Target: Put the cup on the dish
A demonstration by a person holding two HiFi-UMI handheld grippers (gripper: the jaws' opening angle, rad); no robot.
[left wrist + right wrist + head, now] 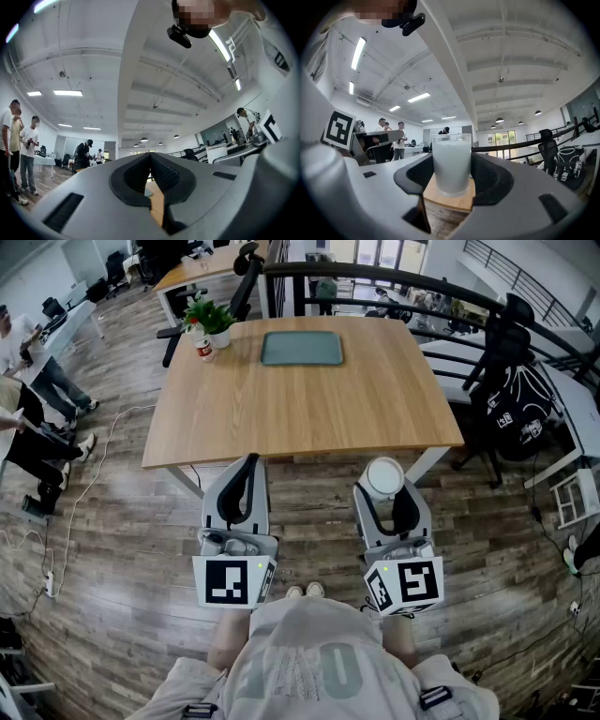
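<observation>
White cup (451,164) is squeezed in the right gripper's (385,491) wide fingers, off the worktop's (300,418) near edge; bare wood reaches the far-edge dish (301,348). Left gripper (150,157) fingers pressed together, empty.

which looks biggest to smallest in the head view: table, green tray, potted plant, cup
1. table
2. green tray
3. potted plant and cup: they look about alike. The cup is much nearer the camera, so I won't rank these two.
</observation>
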